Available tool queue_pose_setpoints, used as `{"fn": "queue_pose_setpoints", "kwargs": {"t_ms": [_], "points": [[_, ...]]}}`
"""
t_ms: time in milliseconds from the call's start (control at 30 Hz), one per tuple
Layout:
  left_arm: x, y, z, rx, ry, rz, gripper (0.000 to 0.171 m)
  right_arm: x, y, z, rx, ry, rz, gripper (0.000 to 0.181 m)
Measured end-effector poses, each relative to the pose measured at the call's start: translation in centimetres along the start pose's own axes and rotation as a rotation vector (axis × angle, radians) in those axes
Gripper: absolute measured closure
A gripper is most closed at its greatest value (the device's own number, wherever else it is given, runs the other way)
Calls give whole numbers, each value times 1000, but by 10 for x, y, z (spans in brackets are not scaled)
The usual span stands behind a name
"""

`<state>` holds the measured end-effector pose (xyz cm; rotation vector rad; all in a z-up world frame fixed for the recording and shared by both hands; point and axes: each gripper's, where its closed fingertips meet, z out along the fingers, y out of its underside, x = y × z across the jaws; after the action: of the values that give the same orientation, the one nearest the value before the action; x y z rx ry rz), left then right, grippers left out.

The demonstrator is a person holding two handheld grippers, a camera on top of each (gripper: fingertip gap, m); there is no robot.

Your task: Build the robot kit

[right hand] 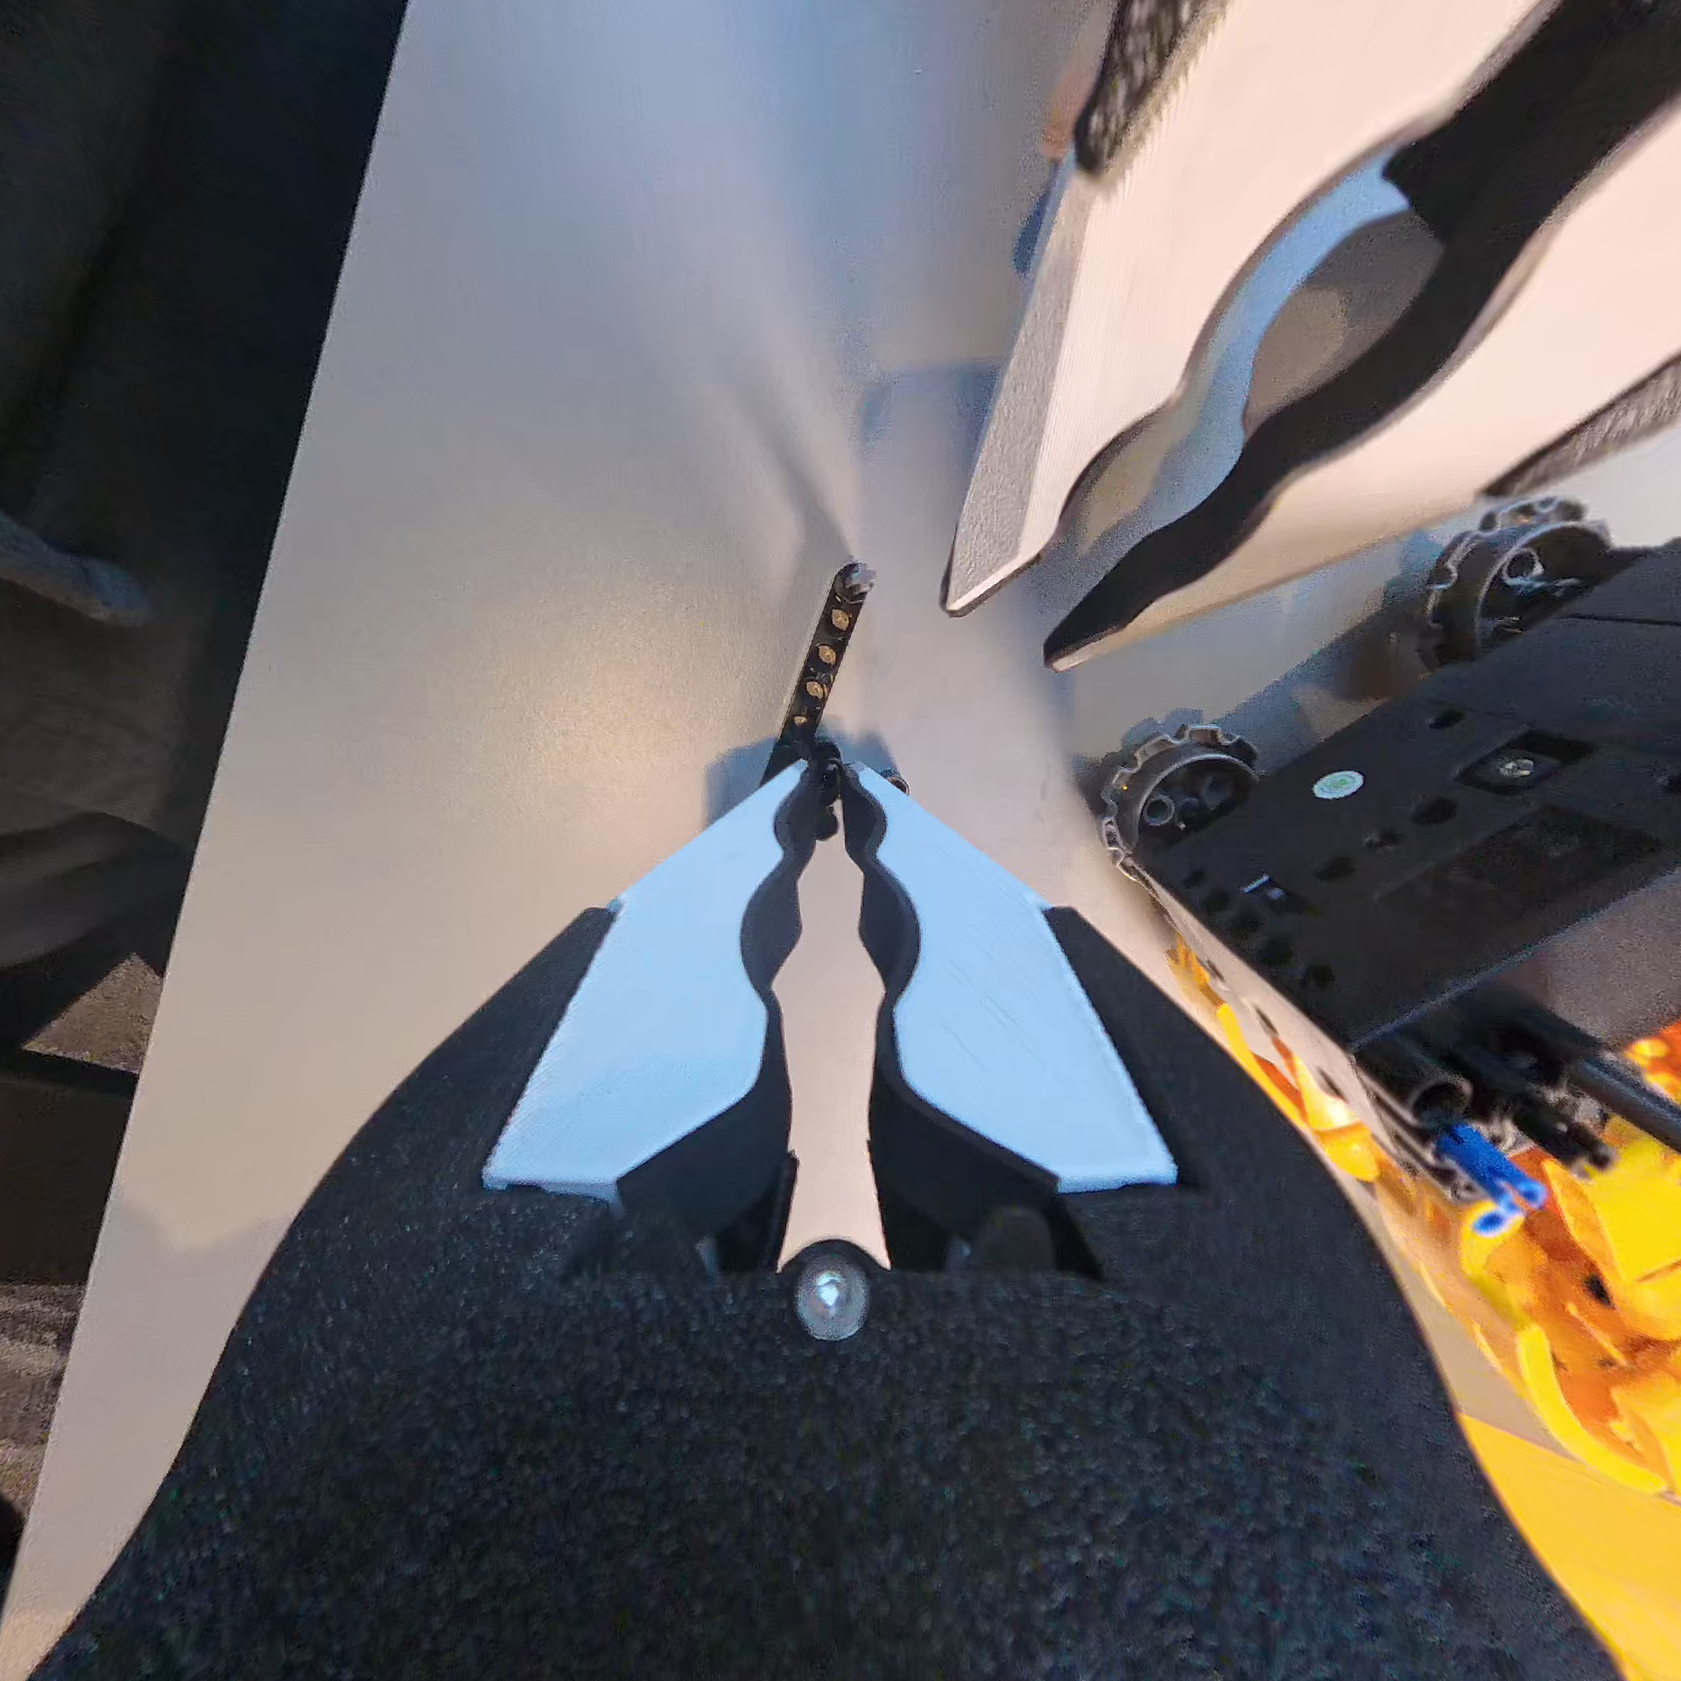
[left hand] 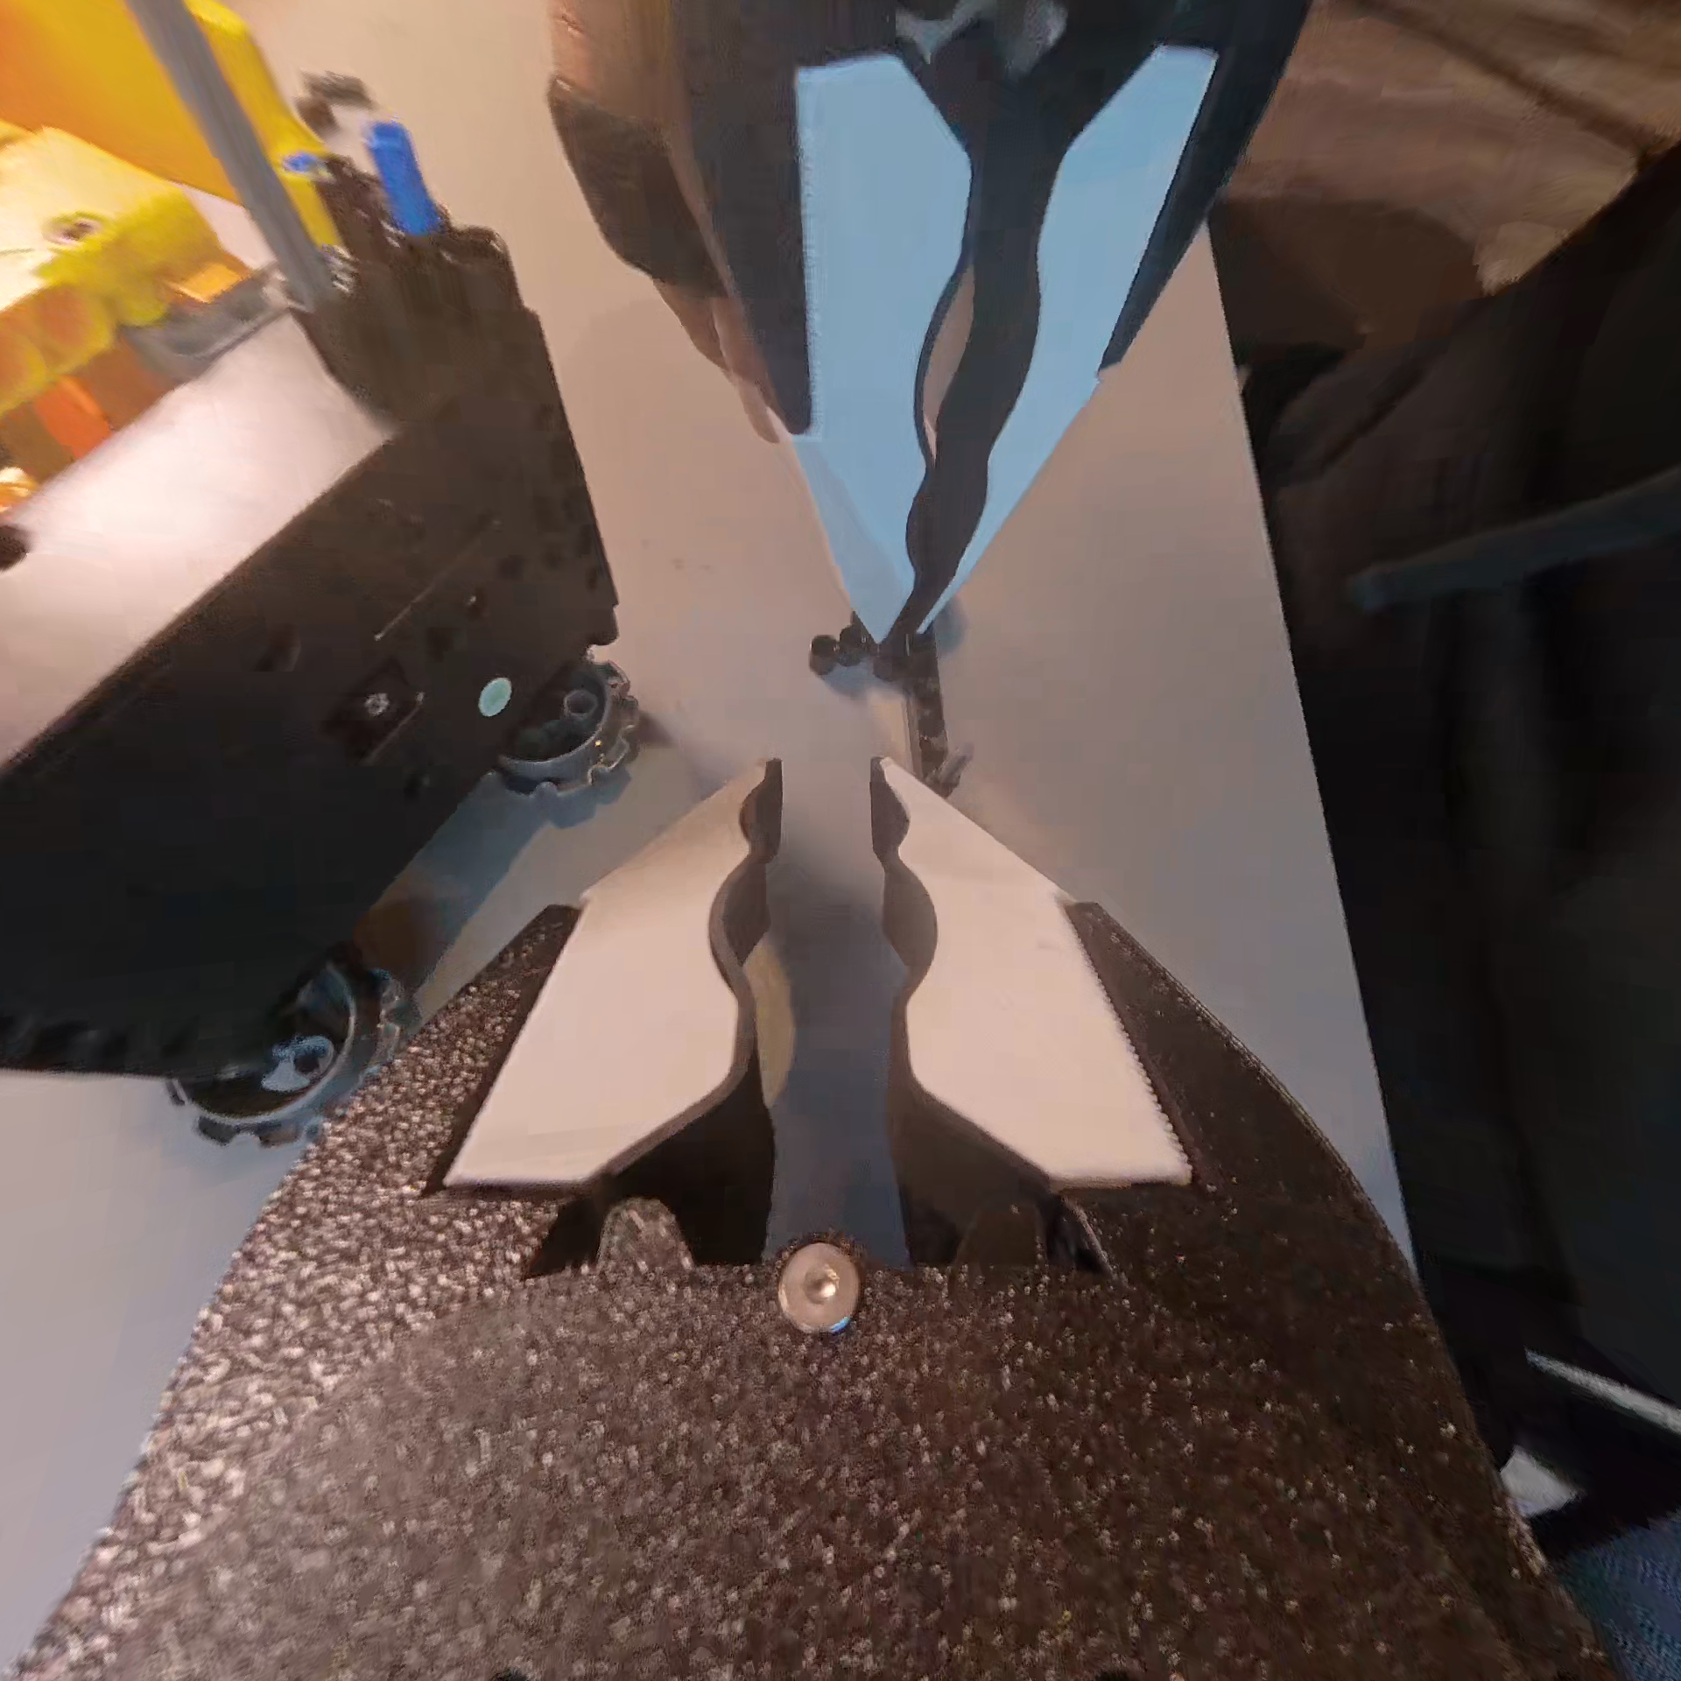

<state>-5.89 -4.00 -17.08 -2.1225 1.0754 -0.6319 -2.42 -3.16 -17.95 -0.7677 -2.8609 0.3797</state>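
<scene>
Left wrist view: left claw (left hand: 826, 773) spread, empty, above the white surface (left hand: 728, 509) — black wheeled block (left hand: 300, 691) to its left.

Right wrist view: right claw (right hand: 826, 773) pinching small black pin piece (right hand: 826, 790) beside black holed beam (right hand: 823, 664) — left claw (right hand: 1001, 628) hovers near.

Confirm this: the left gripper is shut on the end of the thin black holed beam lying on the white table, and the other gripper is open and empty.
Wrong gripper. The right wrist view shows the right gripper shut on the thin black holed beam on the white table; the left gripper is open and empty.
</scene>
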Motion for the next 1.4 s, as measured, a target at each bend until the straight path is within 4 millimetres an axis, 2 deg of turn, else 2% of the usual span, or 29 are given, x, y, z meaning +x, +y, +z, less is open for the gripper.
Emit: {"fn": "queue_pose_setpoints", "kwargs": {"t_ms": [133, 233, 500, 700, 900, 1200, 1400], "points": [[-6, 9, 18, -89, 45, 84, 153, 0, -3, 2, -22, -10, -16, 177], [0, 2, 25, -65, 118, 119, 153, 0, -1, 2, -49, -9, -30, 177], [-3, -5, 37, -37, 112, 209, 155, -1, 1, 2, -49, -25, -18, 177], [-4, -8, 40, -22, 111, 248, 156, -2, 5, 5, -65, -45, 3, 178], [-3, -8, 40, -21, 112, 258, 156, -1, 4, 7, 62, -59, 104, 177], [-3, -8, 41, -20, 110, 268, 156, -2, 4, 8, 6, -67, 121, 177], [-3, -8, 40, -15, 86, 279, 156, 0, 2, 7, 18, -14, 98, 175]]}}
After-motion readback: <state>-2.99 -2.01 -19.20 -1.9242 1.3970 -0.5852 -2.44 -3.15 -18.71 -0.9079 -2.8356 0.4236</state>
